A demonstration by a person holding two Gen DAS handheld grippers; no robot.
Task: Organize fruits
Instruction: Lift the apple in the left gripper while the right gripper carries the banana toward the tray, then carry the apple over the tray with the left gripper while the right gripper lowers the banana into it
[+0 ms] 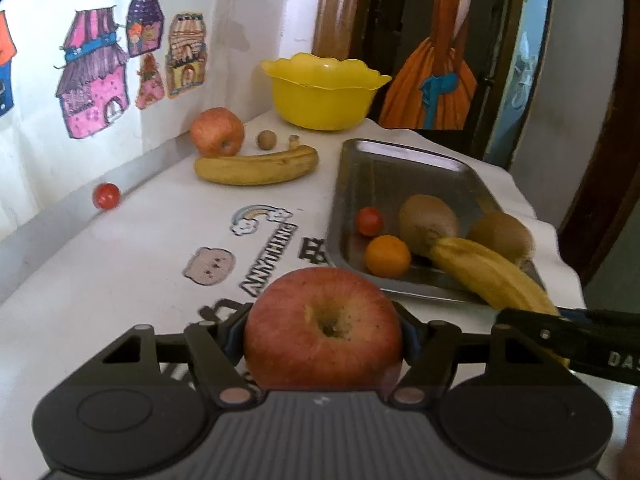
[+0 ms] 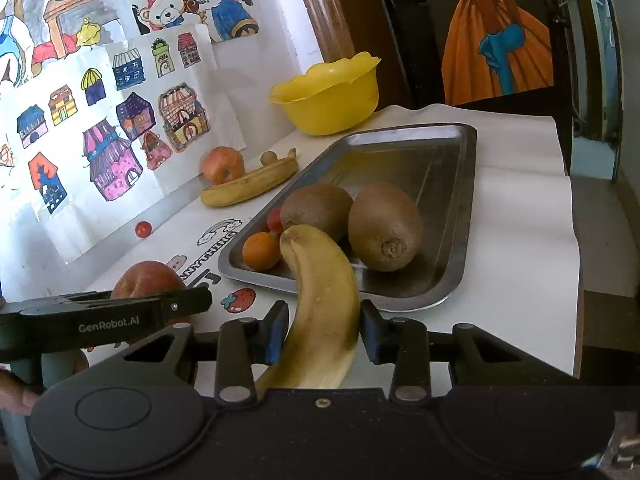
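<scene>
My left gripper [image 1: 324, 340] is shut on a red apple [image 1: 324, 328], held just above the white table near the steel tray [image 1: 400, 152]. My right gripper [image 2: 324, 332] is shut on a yellow banana [image 2: 324, 304] whose far tip reaches over the tray's near rim. In the tray lie two kiwis [image 2: 316, 208] [image 2: 384, 226], a small orange [image 2: 261, 251] and a cherry tomato [image 2: 274, 219]. On the table by the wall rest a second apple [image 1: 217, 131], a second banana [image 1: 256, 166], a small brown fruit [image 1: 266, 139] and a loose cherry tomato [image 1: 106, 196].
A yellow bowl [image 1: 324, 92] stands at the back of the table beyond the tray. Drawings hang on the wall to the left. The table's right edge drops off just past the tray. A doorway and an orange dress picture are behind.
</scene>
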